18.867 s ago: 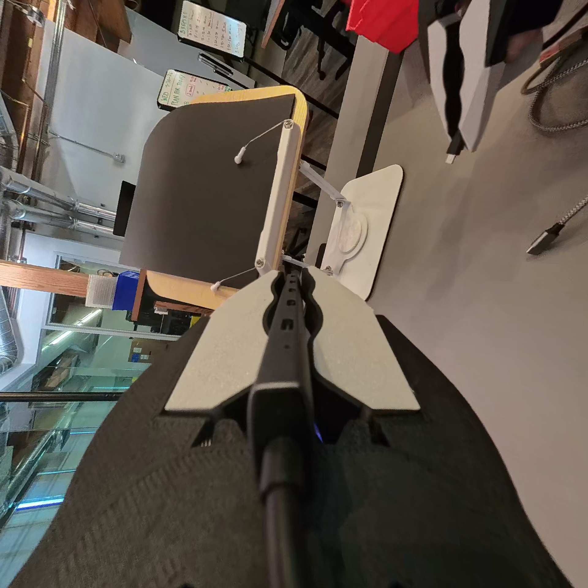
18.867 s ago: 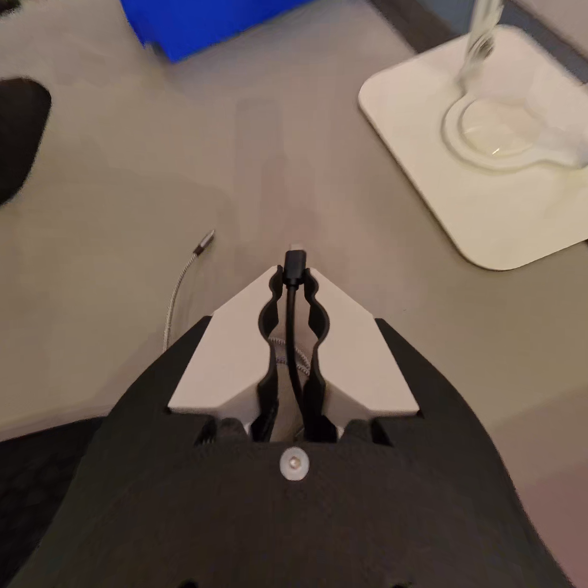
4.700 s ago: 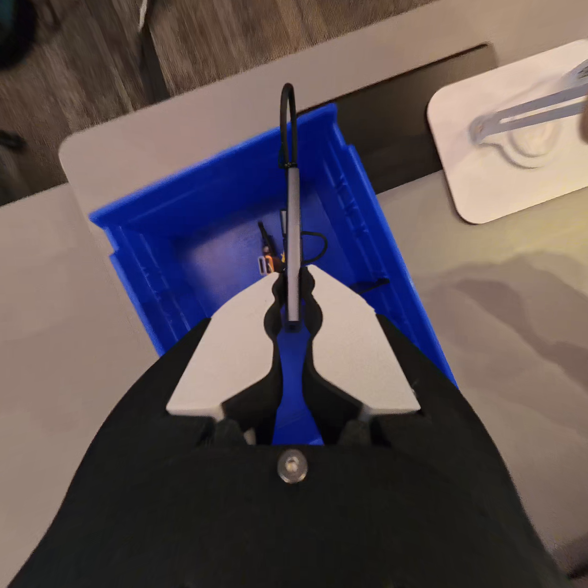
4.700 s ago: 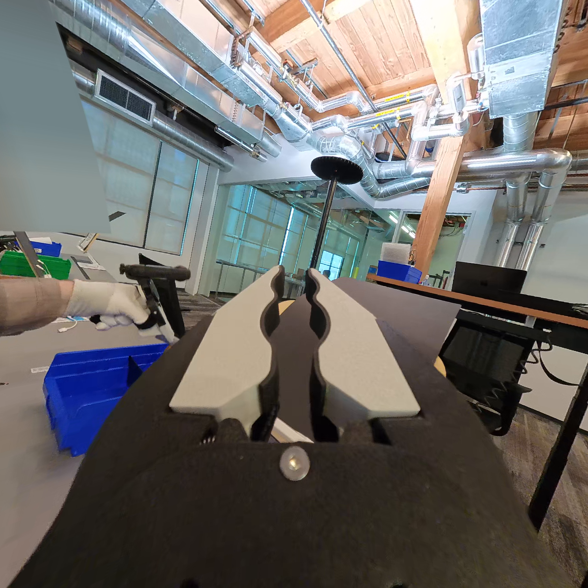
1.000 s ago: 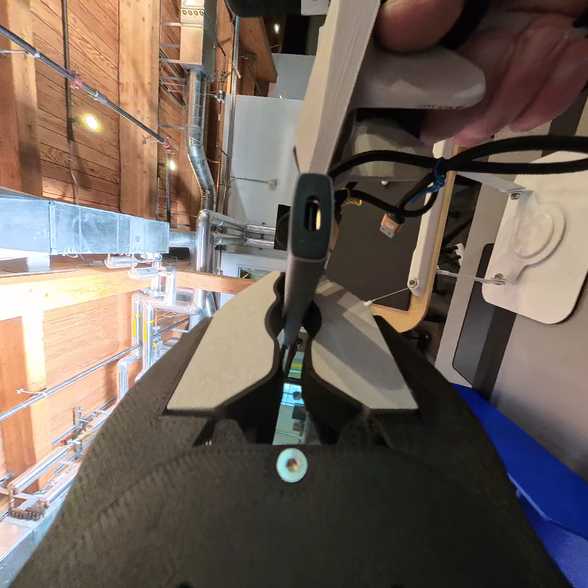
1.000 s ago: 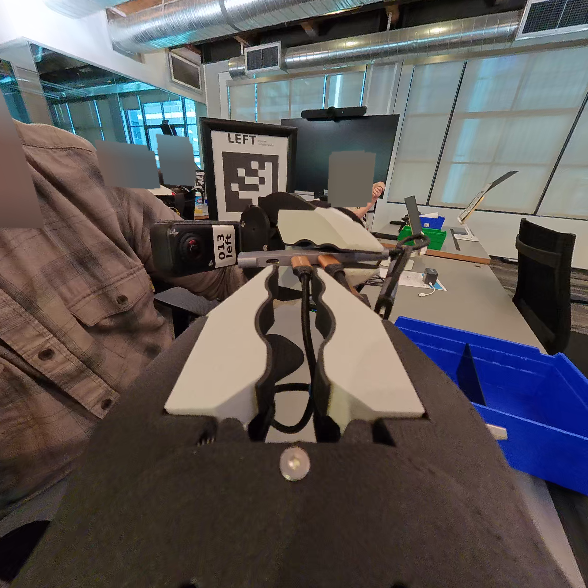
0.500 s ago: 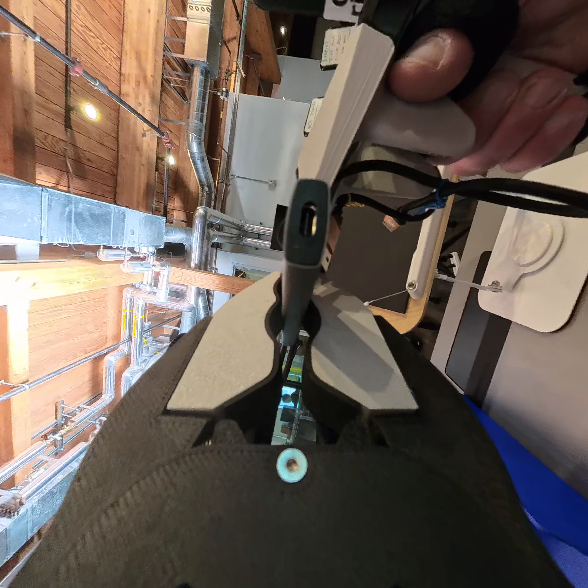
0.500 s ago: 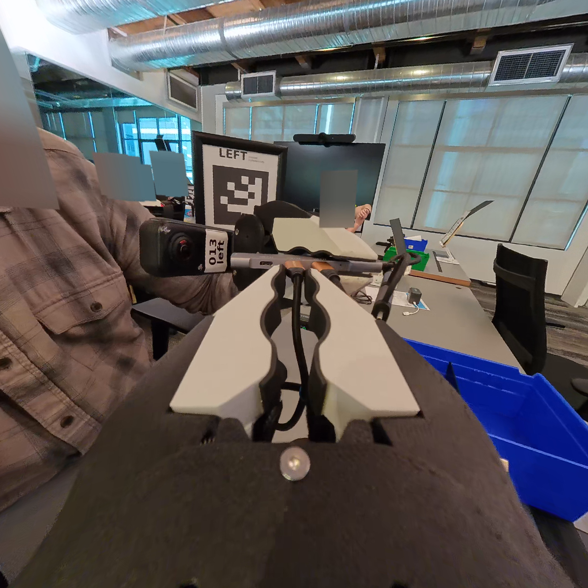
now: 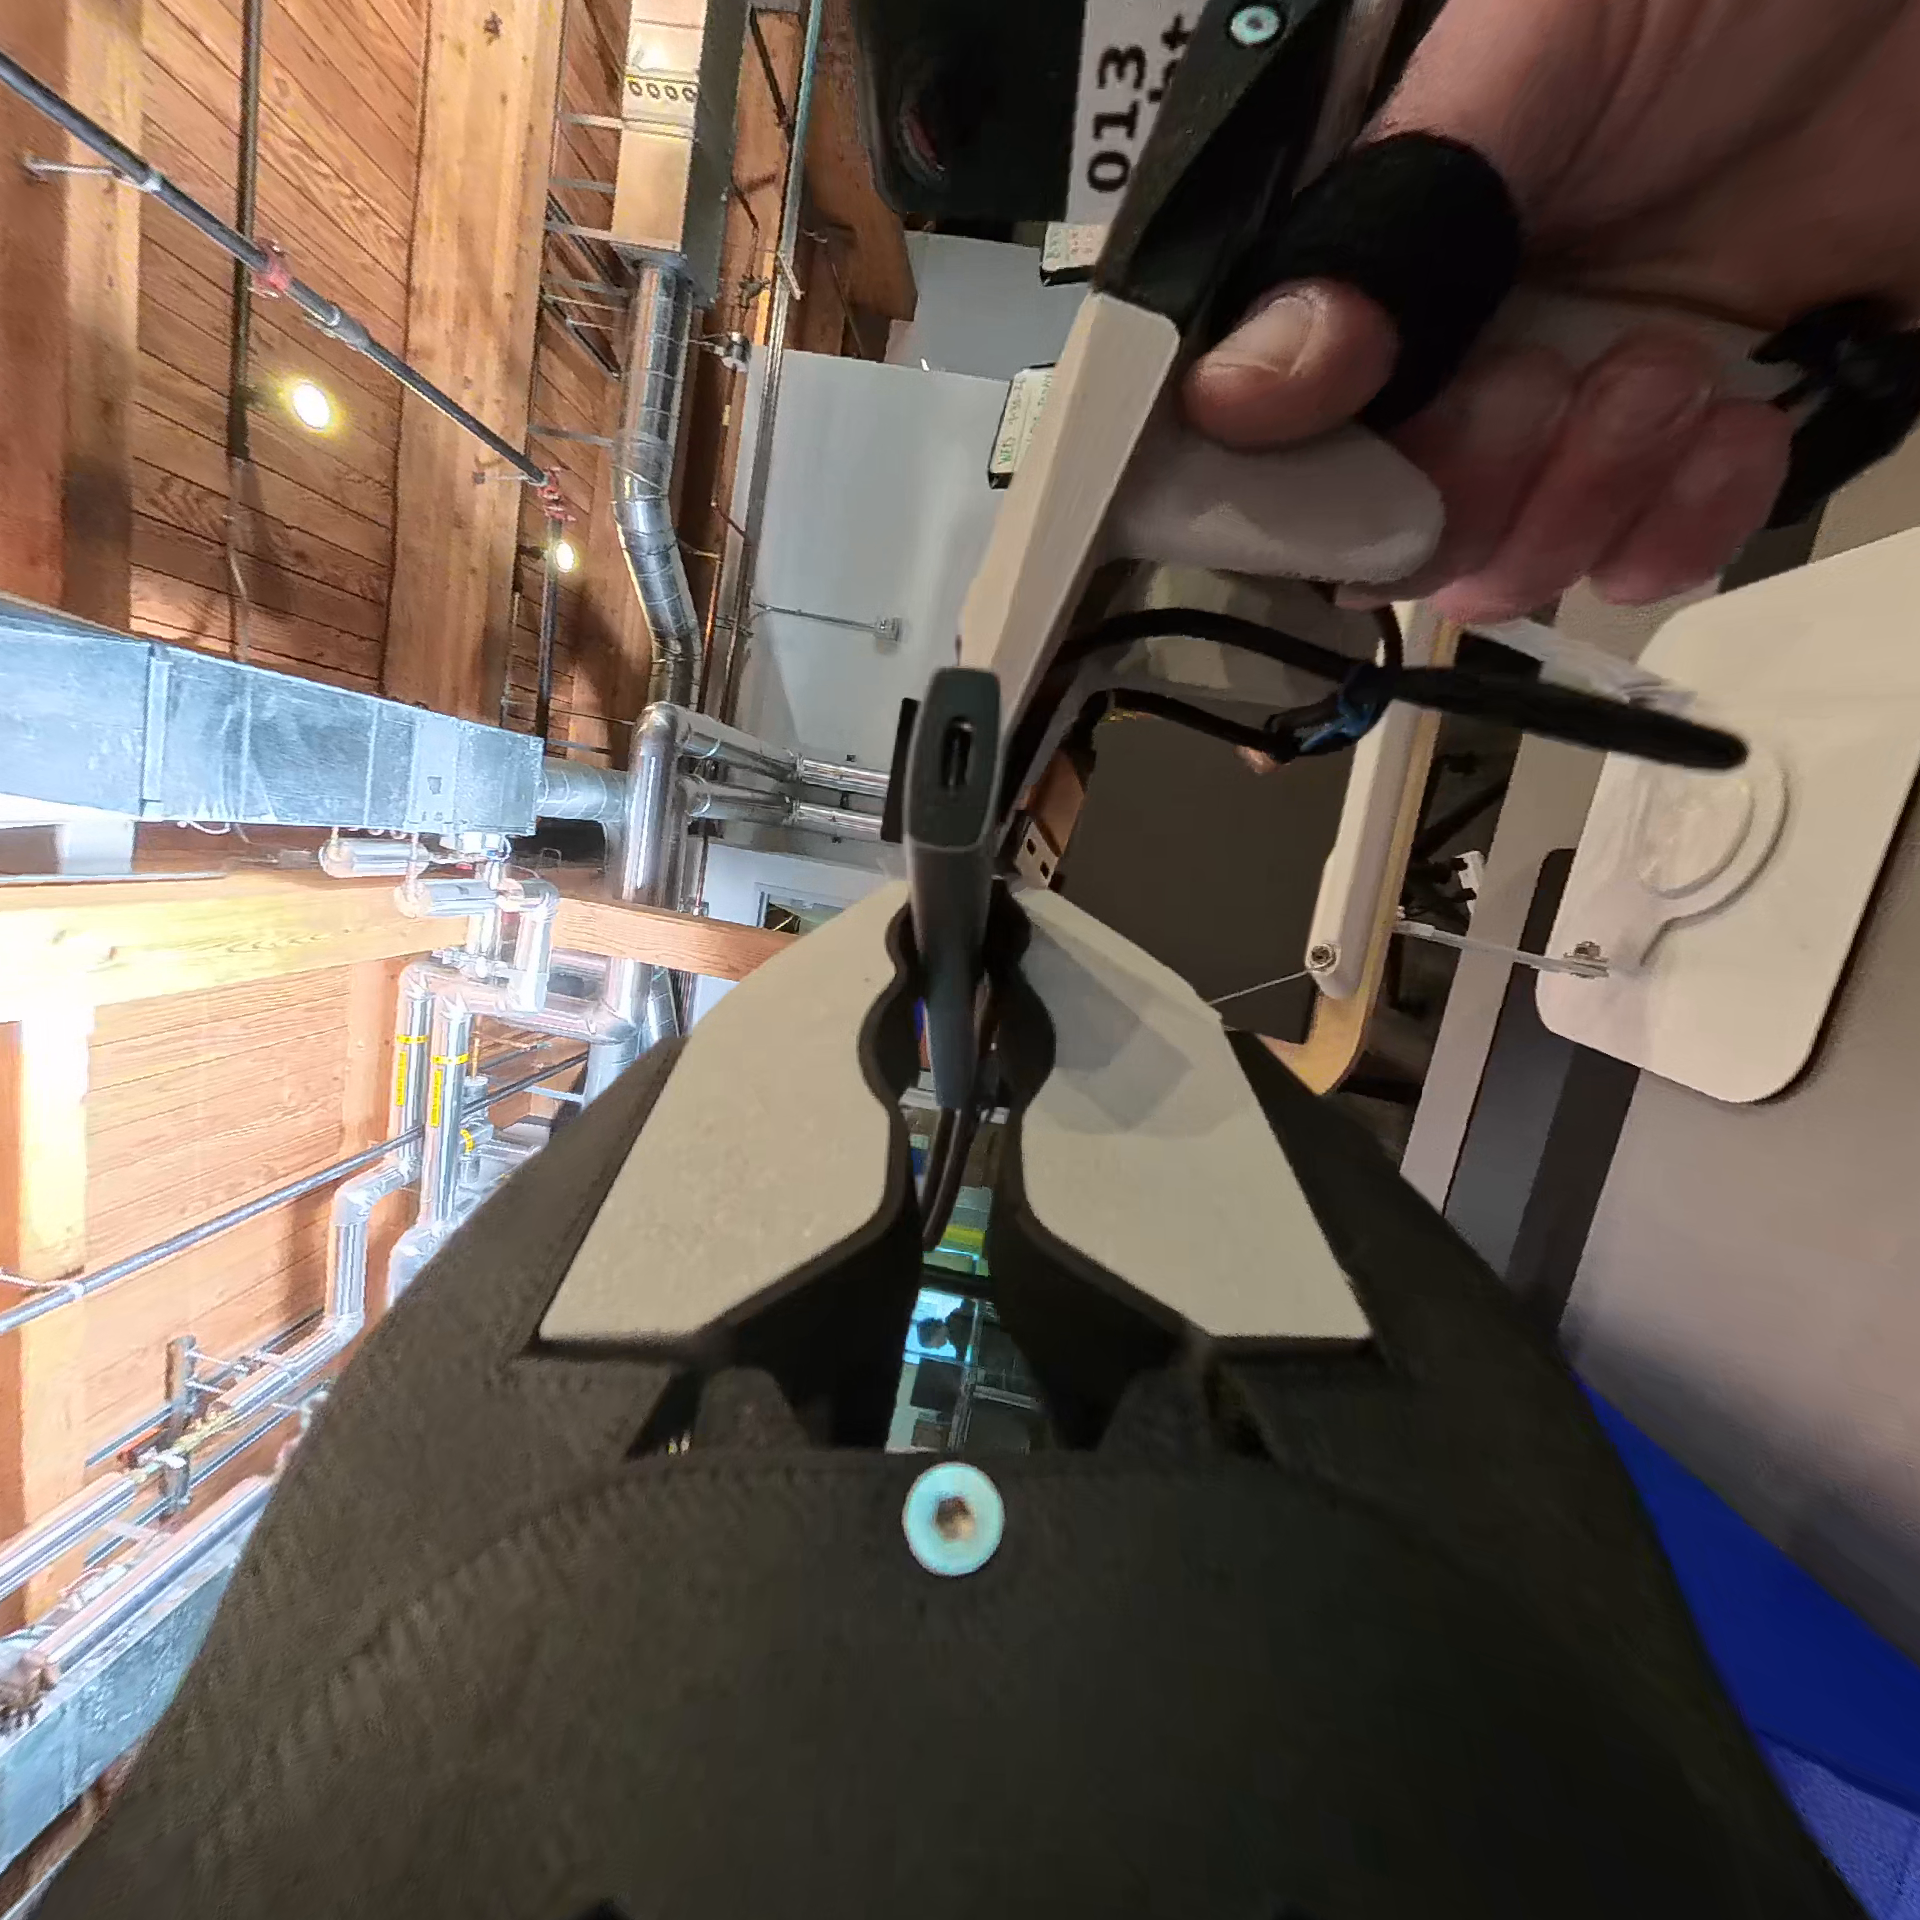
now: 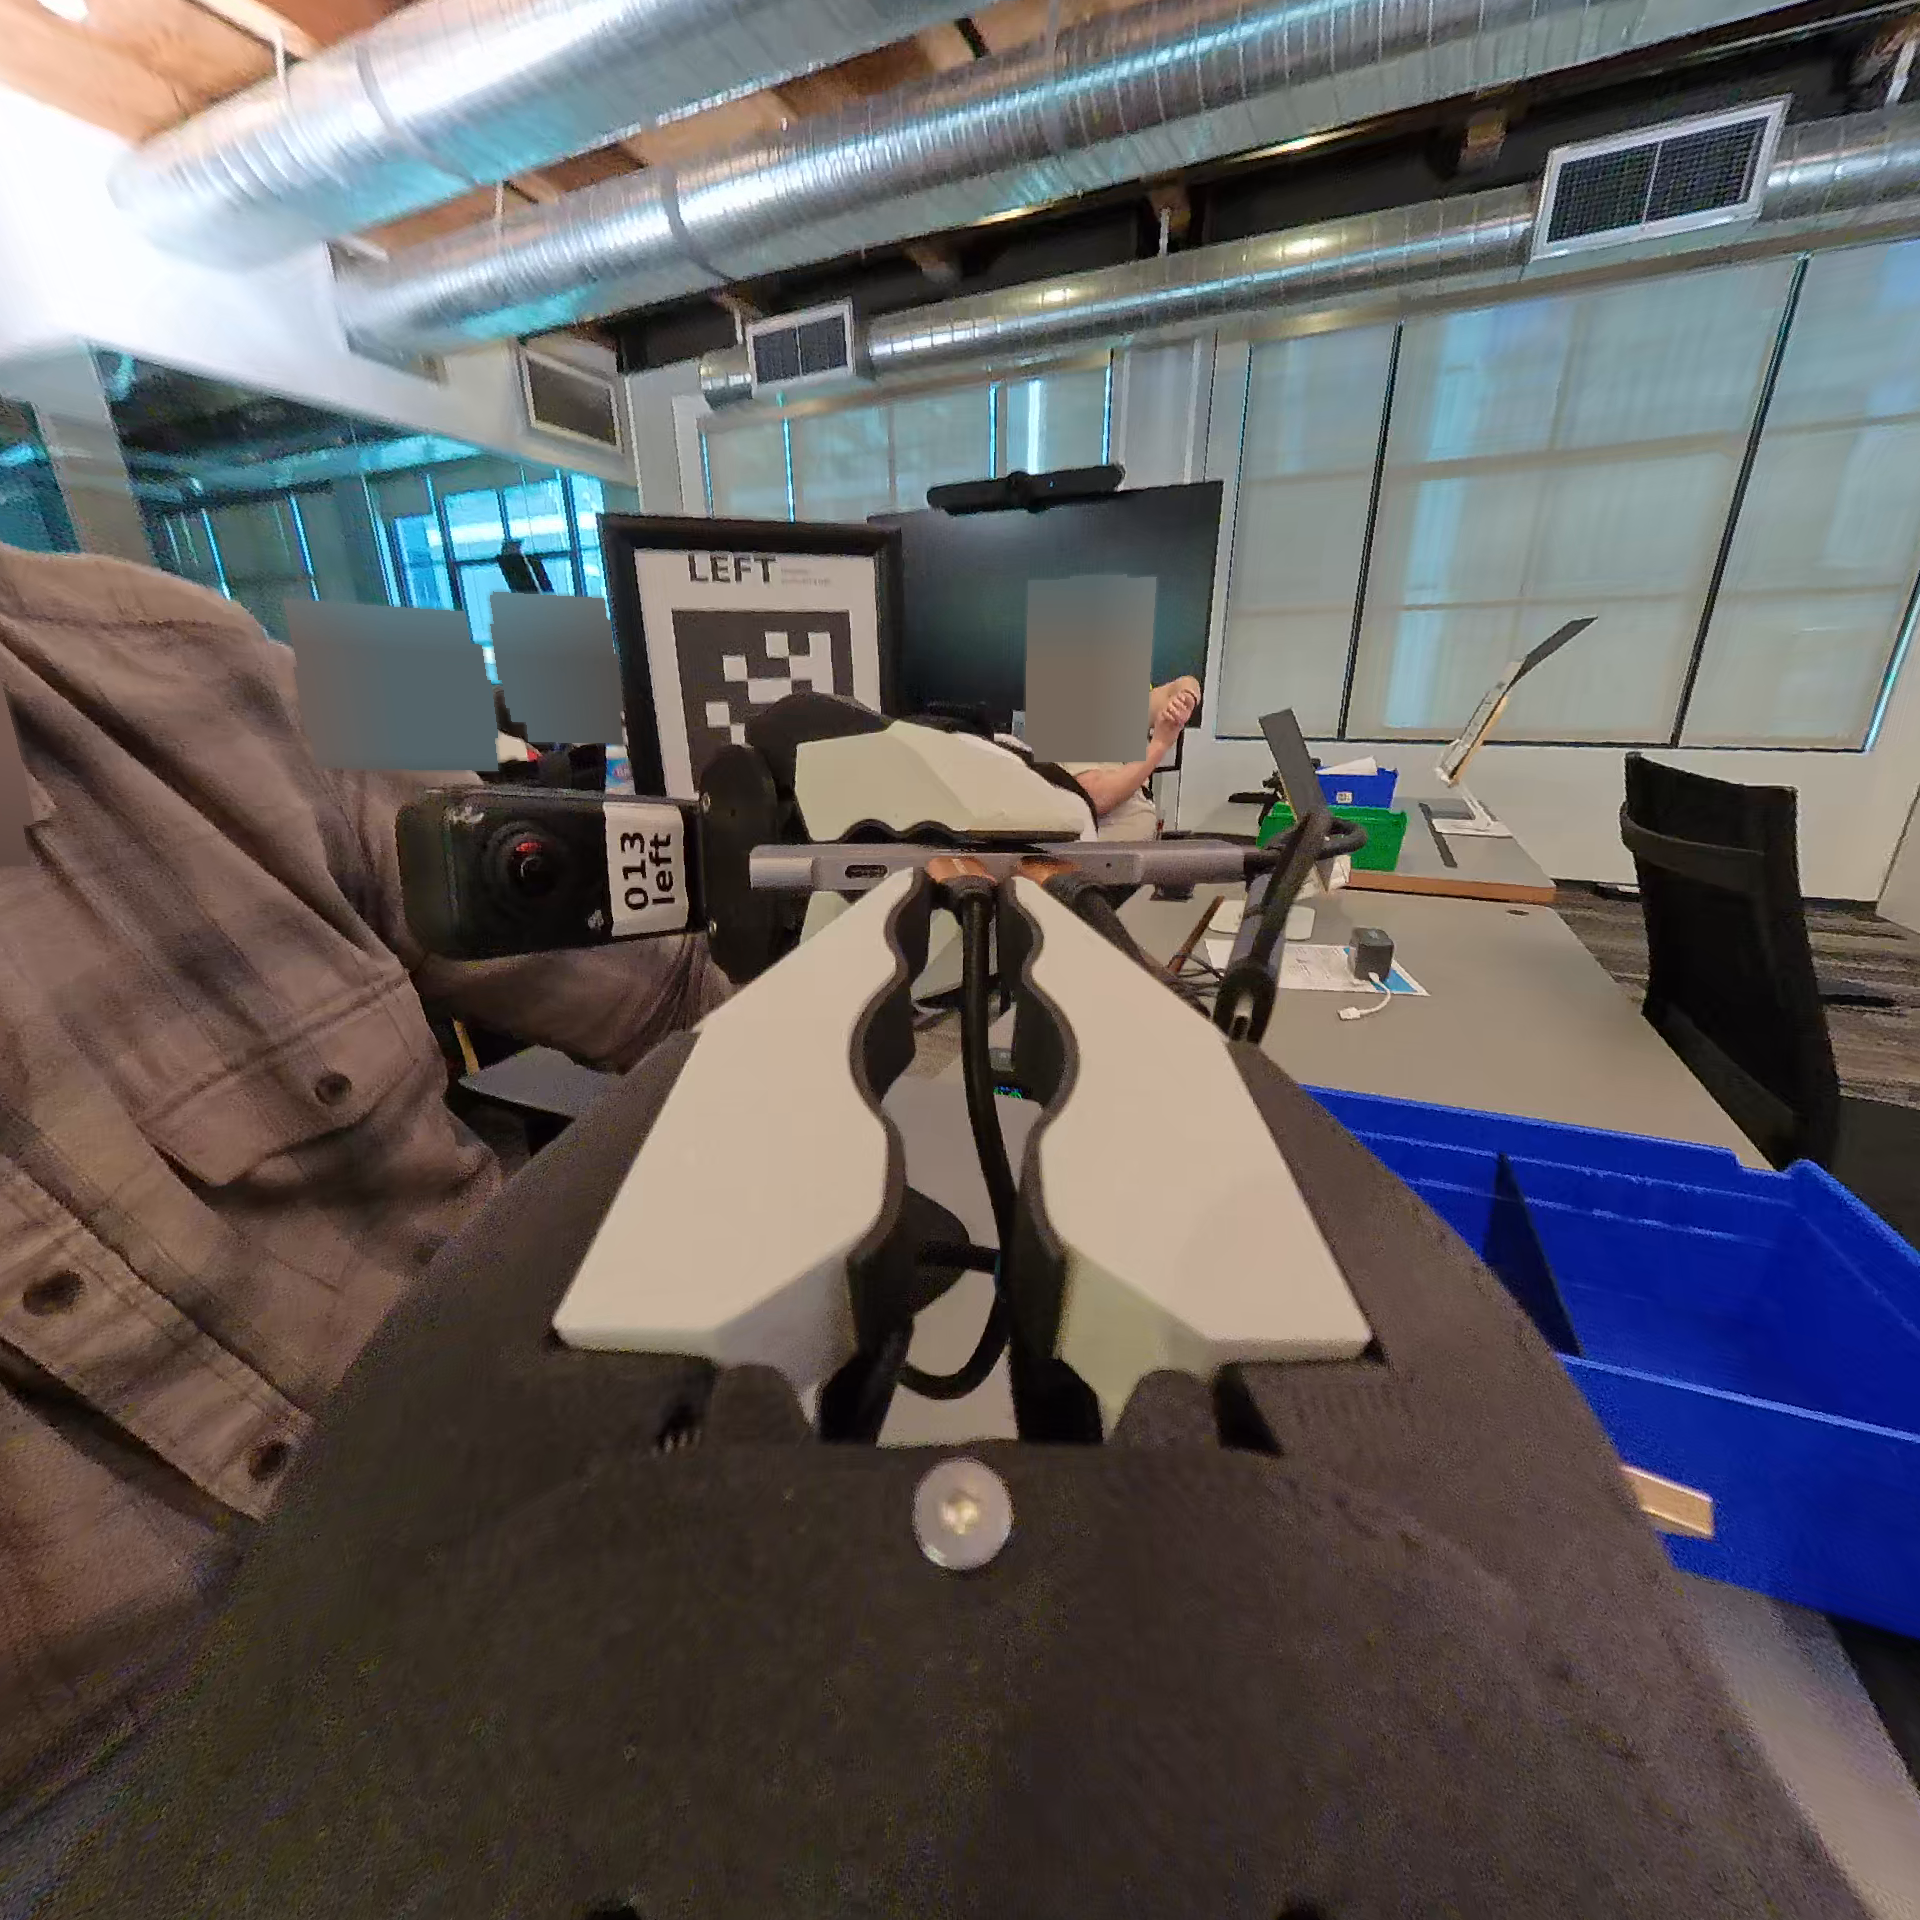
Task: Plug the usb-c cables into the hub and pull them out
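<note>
Hub pinched edge-on, cable being held at its side

Left wrist view: the hub [image 9: 951, 821] is clamped in the left gripper [image 9: 954, 935], an orange plug [image 9: 1049, 821] seated just right of it. Right wrist view: the black cable [image 10: 977, 997] is gripped by the right gripper [image 10: 964, 896] right below the hub [image 10: 997, 864]; 1 blue bin [image 10: 1704, 1309] is seen lower right.

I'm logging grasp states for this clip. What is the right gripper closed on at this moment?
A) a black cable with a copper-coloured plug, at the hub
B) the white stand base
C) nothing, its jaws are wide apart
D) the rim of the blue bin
A: in the right wrist view the right gripper pinches the black cable just behind its copper-coloured plug, which meets the grey hub held crosswise by the left gripper.
</note>
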### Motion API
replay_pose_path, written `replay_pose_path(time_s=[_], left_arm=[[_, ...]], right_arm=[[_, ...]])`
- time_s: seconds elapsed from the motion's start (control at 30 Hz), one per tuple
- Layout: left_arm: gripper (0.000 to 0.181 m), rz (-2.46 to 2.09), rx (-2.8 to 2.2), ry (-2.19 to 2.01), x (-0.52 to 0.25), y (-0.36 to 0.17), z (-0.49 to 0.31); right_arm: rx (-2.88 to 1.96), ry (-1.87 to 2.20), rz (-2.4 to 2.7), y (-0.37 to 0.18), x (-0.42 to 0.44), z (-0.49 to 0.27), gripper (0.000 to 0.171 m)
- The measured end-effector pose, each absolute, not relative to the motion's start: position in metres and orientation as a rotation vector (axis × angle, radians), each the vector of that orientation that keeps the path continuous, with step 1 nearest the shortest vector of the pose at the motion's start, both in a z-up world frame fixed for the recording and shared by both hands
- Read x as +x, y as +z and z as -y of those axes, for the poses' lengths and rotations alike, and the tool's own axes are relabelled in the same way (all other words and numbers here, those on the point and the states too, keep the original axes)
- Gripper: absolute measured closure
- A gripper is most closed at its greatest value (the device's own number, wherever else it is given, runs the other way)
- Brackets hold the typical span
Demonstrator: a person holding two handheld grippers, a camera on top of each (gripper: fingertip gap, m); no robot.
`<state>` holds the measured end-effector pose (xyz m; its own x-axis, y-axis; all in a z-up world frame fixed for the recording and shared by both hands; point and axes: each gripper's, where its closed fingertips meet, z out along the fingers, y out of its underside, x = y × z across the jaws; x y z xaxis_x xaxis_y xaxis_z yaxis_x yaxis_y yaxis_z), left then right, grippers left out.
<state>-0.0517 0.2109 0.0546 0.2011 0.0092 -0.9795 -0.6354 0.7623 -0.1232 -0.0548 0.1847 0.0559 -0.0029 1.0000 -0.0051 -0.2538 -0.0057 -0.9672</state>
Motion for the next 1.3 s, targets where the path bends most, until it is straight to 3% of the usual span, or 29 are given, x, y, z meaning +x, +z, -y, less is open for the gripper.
replay_pose_path(time_s=[0.3,1.3], left_arm=[[0.171,-1.297,-0.524,0.530,-0.052,0.055,-0.208],[0.169,-1.446,-0.501,0.323,-0.042,0.056,-0.181]], right_arm=[[-1.010,1.387,1.014,0.057,-0.056,-0.180,0.156],[-0.989,1.367,1.125,0.058,-0.043,-0.158,0.163]])
